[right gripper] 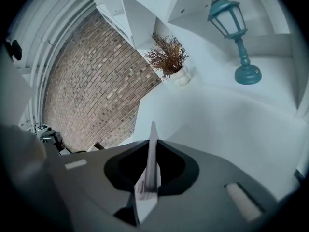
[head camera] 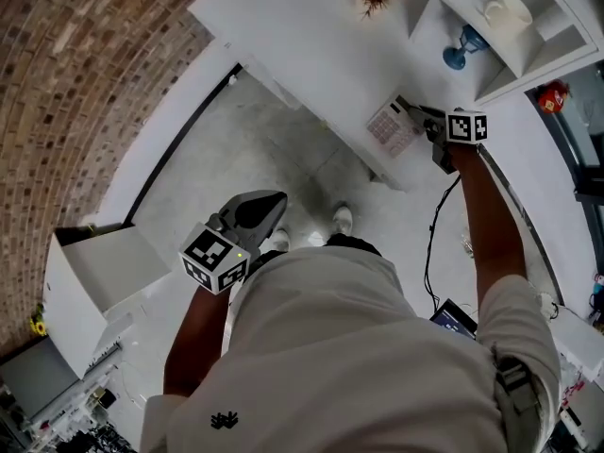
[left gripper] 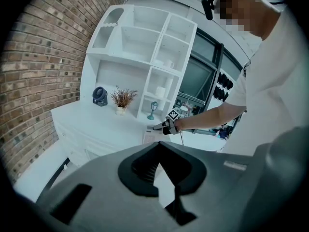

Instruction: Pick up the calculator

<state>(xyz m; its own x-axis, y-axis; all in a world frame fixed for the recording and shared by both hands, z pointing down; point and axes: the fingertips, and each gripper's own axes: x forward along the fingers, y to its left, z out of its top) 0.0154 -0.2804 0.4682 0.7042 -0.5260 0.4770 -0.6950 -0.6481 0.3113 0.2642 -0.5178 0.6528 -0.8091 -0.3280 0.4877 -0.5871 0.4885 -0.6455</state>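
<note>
The right gripper (right gripper: 153, 129) clamps the calculator (right gripper: 149, 178) edge-on between its jaws; the left gripper (left gripper: 158, 145) hangs closed and empty. The grasp seems made, so next comes a steady lift.

Right arm (head camera: 491, 215) is stretched out straight toward one o'clock, right tongs (head camera: 408, 111) clamped on the edge of the calculator (head camera: 389, 128). Left arm (head camera: 193, 333) is tucked in close at eight o'clock, left tongs (head camera: 272, 200) closed and empty, nose toward one o'clock.
</note>
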